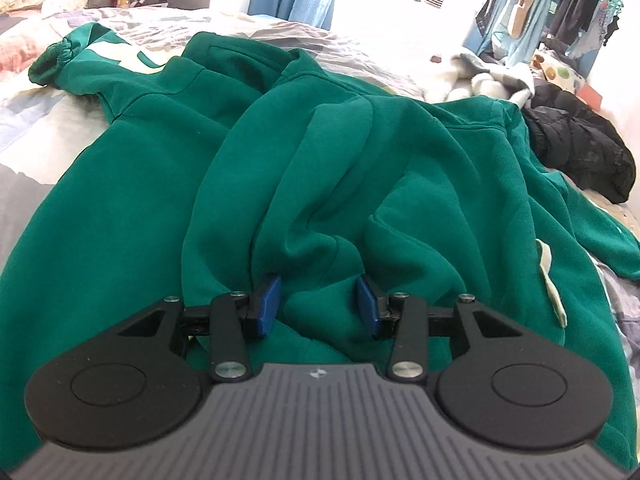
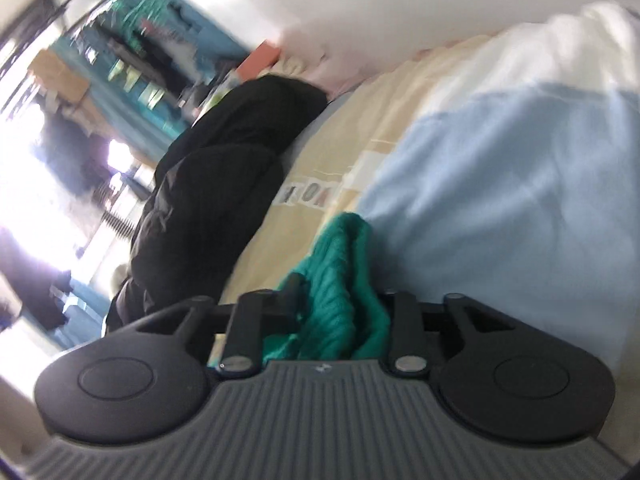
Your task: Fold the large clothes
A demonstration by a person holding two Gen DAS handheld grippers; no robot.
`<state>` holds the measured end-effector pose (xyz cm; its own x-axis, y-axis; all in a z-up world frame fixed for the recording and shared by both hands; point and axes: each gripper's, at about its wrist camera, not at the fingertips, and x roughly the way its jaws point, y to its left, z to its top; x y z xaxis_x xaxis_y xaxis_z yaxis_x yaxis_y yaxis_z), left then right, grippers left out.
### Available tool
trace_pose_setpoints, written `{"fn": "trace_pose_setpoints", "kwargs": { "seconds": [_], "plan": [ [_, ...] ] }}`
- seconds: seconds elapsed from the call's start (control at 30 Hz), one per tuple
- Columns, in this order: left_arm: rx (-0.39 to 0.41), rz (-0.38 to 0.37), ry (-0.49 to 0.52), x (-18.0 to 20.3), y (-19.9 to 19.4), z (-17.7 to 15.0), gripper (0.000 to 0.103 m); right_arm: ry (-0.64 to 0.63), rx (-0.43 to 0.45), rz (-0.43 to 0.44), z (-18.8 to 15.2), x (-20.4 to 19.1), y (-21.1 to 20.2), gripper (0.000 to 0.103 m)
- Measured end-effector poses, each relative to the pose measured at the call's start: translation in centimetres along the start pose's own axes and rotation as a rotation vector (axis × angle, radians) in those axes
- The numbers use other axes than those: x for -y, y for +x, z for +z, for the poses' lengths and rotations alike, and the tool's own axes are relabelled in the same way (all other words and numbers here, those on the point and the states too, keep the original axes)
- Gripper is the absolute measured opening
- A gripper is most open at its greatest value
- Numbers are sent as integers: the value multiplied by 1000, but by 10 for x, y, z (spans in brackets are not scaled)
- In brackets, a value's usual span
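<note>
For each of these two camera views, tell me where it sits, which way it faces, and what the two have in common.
Left wrist view: sits on the left gripper, looking forward and down over the crumpled green fleece sweatshirt on the bed; a fold sits between its blue-padded jaws.
Right wrist view: sits on the right gripper, tilted and blurred, looking across the pale yellow and blue bedding; its jaws are closed on the green ribbed cuff.
Shared: green garment and the black puffy jacket. No hand or sleeve shows.
</note>
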<state>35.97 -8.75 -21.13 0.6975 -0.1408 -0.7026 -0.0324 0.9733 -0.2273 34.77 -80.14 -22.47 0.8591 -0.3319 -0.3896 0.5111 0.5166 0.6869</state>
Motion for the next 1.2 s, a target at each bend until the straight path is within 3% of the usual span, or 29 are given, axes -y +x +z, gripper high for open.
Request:
{"fn": "trace_pose_setpoints", "kwargs": {
  "seconds": [0.07, 0.17, 0.27, 0.4, 0.6, 0.7, 0.93, 1.2],
  "plan": [
    [0, 11, 5, 2, 1, 1, 47, -73, 5, 5, 12, -7, -3, 22],
    [0, 20, 3, 3, 1, 1, 47, -55, 41, 44, 36, -3, -7, 21],
    [-1, 31, 14, 5, 1, 2, 47, -101, 52, 27, 52, -11, -8, 21],
    [-16, 45, 27, 6, 0, 5, 47, -204, 73, 26, 62, -39, -6, 21],
    [-44, 29, 14, 0, -5, 11, 48, -260, 100, 25, 70, -86, -20, 21],
    [-67, 11, 4, -7, -9, 16, 48, -340, 119, 37, 64, -120, -41, 21],
    [-68, -37, -35, -30, -34, 27, 48, -498, 171, 162, 49, -222, -117, 20],
    [-16, -64, -103, -79, -63, 38, 48, -686, 188, 269, -10, -330, -204, 20]
  ]
}}
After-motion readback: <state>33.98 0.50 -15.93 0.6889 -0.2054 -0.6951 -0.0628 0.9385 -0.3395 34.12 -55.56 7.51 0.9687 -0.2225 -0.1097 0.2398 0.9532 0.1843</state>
